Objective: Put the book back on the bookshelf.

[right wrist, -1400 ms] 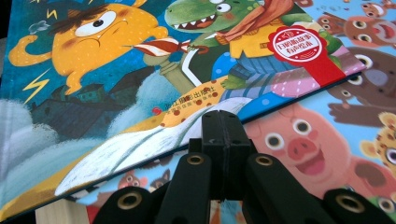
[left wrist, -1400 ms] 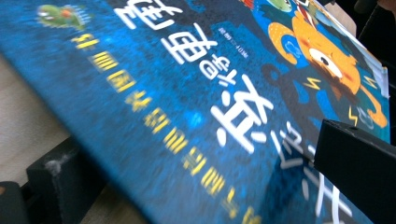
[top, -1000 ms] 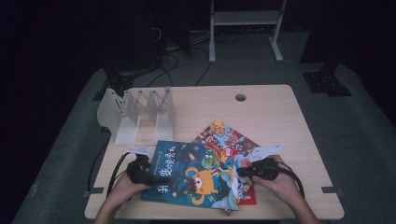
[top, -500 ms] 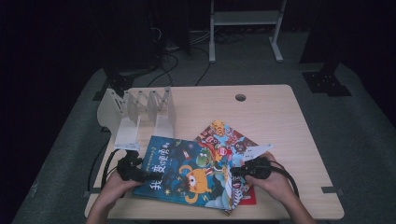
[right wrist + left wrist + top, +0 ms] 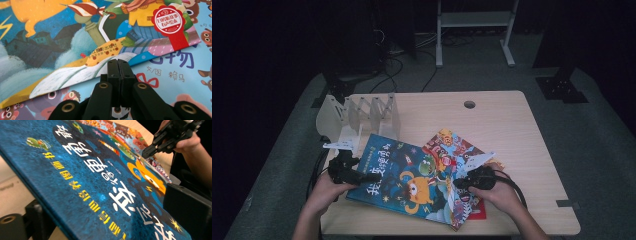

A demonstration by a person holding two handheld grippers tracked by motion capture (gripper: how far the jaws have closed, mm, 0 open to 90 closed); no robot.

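A blue picture book (image 5: 407, 180) with an orange monster on its cover lies slanted at the table's front, overlapping a red, many-coloured book (image 5: 452, 145) beneath it. My left gripper (image 5: 371, 176) is shut on the blue book's left edge; in the left gripper view the blue book's cover (image 5: 100, 182) runs between the two jaws and is tilted up. My right gripper (image 5: 458, 183) is shut with nothing in it. Its tip (image 5: 119, 62) rests on the many-coloured book (image 5: 175, 65), right at the blue book's (image 5: 50, 37) right edge. The right gripper (image 5: 147, 151) also shows far off in the left gripper view.
A white slotted book rack (image 5: 362, 112) stands at the table's back left, just behind the blue book. The wooden table (image 5: 512, 130) has a small round hole (image 5: 469, 104) near its far edge. Cables trail from both grippers over the front edge.
The blue book has slid left and turned, its left edge held by the left gripper. The left hand moved left. The right gripper followed the book's right edge leftward.
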